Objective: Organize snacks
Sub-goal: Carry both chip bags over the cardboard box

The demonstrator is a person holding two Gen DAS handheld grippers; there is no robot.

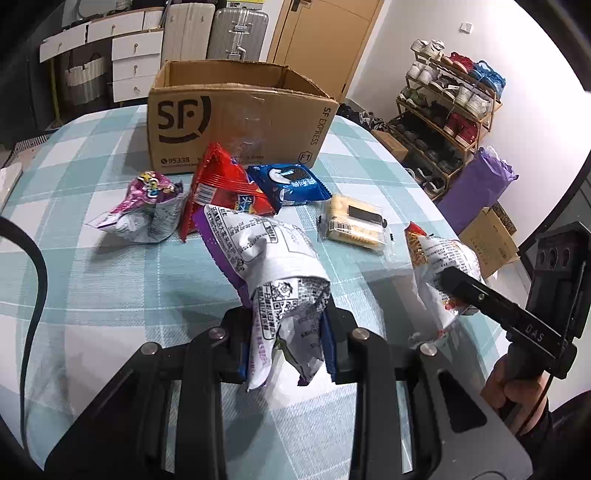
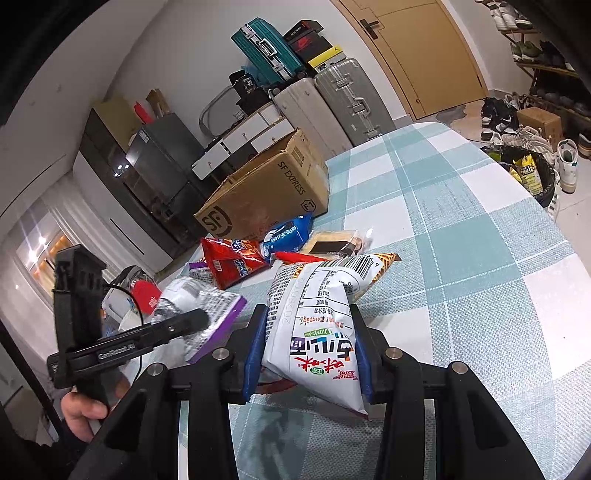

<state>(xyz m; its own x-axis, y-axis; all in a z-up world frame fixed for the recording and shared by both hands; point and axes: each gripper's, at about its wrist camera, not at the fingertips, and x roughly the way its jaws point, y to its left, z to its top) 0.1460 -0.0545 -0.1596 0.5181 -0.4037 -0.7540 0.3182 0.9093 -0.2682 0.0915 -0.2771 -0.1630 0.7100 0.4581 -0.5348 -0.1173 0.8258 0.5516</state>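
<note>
My left gripper (image 1: 288, 339) is shut on a purple-edged white snack bag (image 1: 266, 251), held above the checked tablecloth (image 1: 110, 288). My right gripper (image 2: 306, 354) is shut on a white and orange snack bag (image 2: 317, 302); this bag also shows in the left wrist view (image 1: 439, 266). On the table in front of the open SF cardboard box (image 1: 236, 118) lie a pink bag (image 1: 147, 206), a red bag (image 1: 225, 184), a blue Oreo pack (image 1: 291, 181) and a clear cracker pack (image 1: 354, 221). The box also shows in the right wrist view (image 2: 273, 192).
The table edge curves away on the right. Beyond it stand a shoe rack (image 1: 447, 107), a purple bag (image 1: 476, 188), a floor carton (image 1: 491, 236) and a bin (image 2: 532, 173). Suitcases (image 1: 236, 33) and drawers (image 1: 136, 62) stand behind the box.
</note>
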